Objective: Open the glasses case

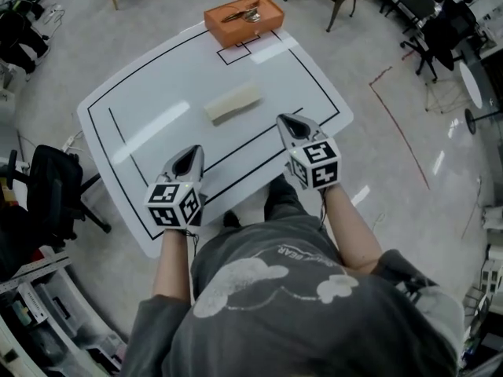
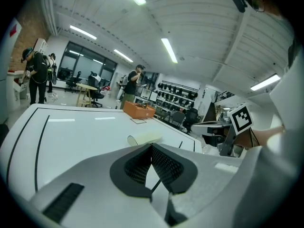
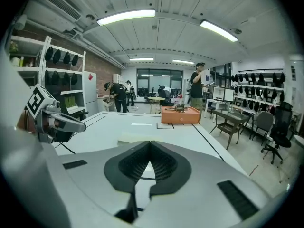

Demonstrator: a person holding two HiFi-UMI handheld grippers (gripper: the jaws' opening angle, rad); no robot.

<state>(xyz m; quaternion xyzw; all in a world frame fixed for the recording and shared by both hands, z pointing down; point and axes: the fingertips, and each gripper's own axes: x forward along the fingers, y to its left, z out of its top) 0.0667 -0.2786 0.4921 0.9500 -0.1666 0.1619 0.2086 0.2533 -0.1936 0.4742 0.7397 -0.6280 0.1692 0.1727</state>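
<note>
A cream glasses case (image 1: pixel 233 102) lies closed in the middle of the white table (image 1: pixel 141 93). It also shows in the left gripper view as the cream case (image 2: pixel 145 138) and in the right gripper view as a pale strip, the case (image 3: pixel 135 138). My left gripper (image 1: pixel 189 152) hangs over the table's near edge, left of the case, shut and empty. My right gripper (image 1: pixel 286 120) sits near the front right, short of the case, also shut with nothing in it. Both point toward the case and are apart from it.
An orange tray (image 1: pixel 244 20) holding glasses stands at the table's far edge. A black chair (image 1: pixel 47 187) is at the left, and more chairs (image 1: pixel 428 22) at the far right. Several people stand in the background of the gripper views.
</note>
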